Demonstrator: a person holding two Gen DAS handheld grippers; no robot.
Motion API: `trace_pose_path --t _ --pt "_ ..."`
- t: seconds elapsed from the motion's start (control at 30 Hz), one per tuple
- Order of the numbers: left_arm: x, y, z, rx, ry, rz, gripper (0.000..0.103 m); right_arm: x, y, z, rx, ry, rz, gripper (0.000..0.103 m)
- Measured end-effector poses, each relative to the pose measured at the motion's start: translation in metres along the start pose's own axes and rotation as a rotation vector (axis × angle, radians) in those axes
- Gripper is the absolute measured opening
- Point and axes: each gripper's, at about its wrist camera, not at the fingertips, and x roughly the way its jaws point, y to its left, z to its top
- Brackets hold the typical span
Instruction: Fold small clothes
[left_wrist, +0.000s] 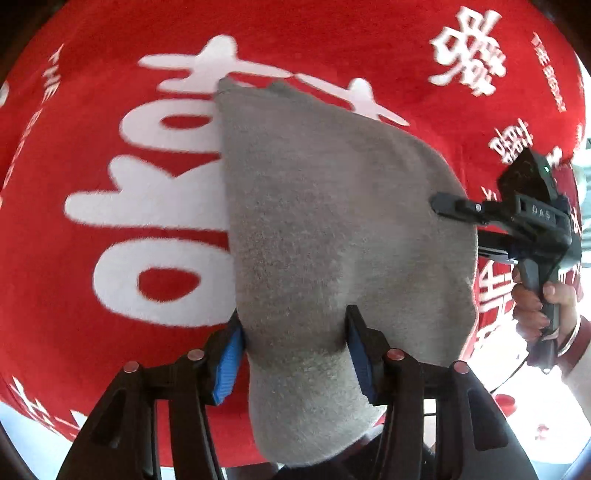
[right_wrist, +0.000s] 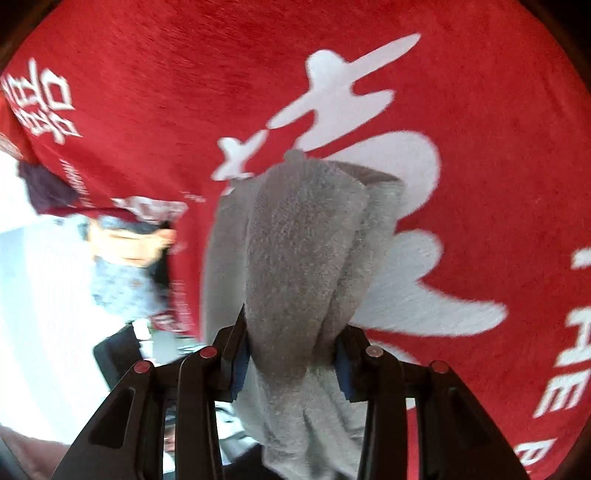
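A small grey fleecy garment (left_wrist: 325, 229) hangs spread above a red cloth with white lettering (left_wrist: 110, 221). My left gripper (left_wrist: 295, 343) is shut on its near edge, the blue pads (left_wrist: 227, 362) pressing the fabric. My right gripper (left_wrist: 439, 203) shows at the right of the left wrist view, pinching the garment's right edge. In the right wrist view the right gripper (right_wrist: 291, 354) is shut on a bunched fold of the same grey garment (right_wrist: 306, 243), which hangs over the red cloth (right_wrist: 480, 184).
The red cloth covers the table, and its edge (left_wrist: 44, 417) shows at the lower left. A person's hand (left_wrist: 535, 306) holds the right gripper's handle. A crumpled patterned grey cloth (right_wrist: 122, 273) lies at the cloth's left edge in the right wrist view.
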Motion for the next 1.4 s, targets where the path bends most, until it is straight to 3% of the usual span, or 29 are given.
trace_pose_path --t 0.13,0.3,0.37,0.53,0.6,0.7,0.73,0.8,0.87,0.97,1.1,1.23,1.33,1.4 --pt "-0.010 -0.006 0.000 0.031 -0.016 0.056 0.066 0.000 0.012 0.000 -0.067 -0.004 -0.149 0.048" --pt "-0.028 -0.013 0.005 0.046 -0.059 0.101 0.070 -0.022 0.011 -0.004 -0.083 -0.037 -0.276 0.050" --pt "-0.037 -0.018 0.008 0.058 -0.083 0.147 0.095 -0.033 0.009 -0.010 -0.080 -0.053 -0.331 0.051" --pt "-0.052 -0.028 0.007 0.083 -0.091 0.191 0.095 -0.064 0.008 -0.032 -0.062 -0.087 -0.410 0.058" --pt "-0.058 -0.032 0.006 0.084 -0.092 0.212 0.102 -0.069 0.019 -0.044 -0.071 -0.106 -0.429 0.058" --pt "-0.072 -0.036 0.002 0.075 -0.126 0.215 0.102 -0.065 0.038 -0.060 -0.098 -0.123 -0.403 0.058" --pt "-0.074 -0.036 0.002 0.073 -0.132 0.219 0.102 -0.060 0.042 -0.065 -0.104 -0.119 -0.397 0.056" --pt "-0.079 -0.037 0.000 0.072 -0.145 0.232 0.102 -0.041 0.050 -0.072 -0.138 -0.092 -0.422 0.025" --pt "-0.083 -0.035 -0.002 0.071 -0.149 0.250 0.102 -0.017 0.050 -0.078 -0.174 -0.040 -0.519 0.014" --pt "-0.087 -0.033 -0.004 0.066 -0.150 0.271 0.102 -0.001 0.038 -0.081 -0.174 -0.015 -0.610 0.013" --pt "-0.097 -0.030 -0.006 0.067 -0.161 0.292 0.102 -0.012 0.029 -0.079 -0.124 -0.023 -0.599 0.013" --pt "-0.103 -0.032 -0.006 0.066 -0.155 0.322 0.102 -0.026 0.040 -0.082 -0.131 -0.018 -0.690 0.013" --pt "-0.107 -0.038 -0.008 0.083 -0.147 0.360 0.102 -0.040 0.053 -0.088 -0.110 -0.030 -0.685 0.028" --pt "-0.108 -0.042 -0.010 0.090 -0.137 0.374 0.102 -0.046 0.066 -0.095 -0.115 -0.046 -0.691 0.073"
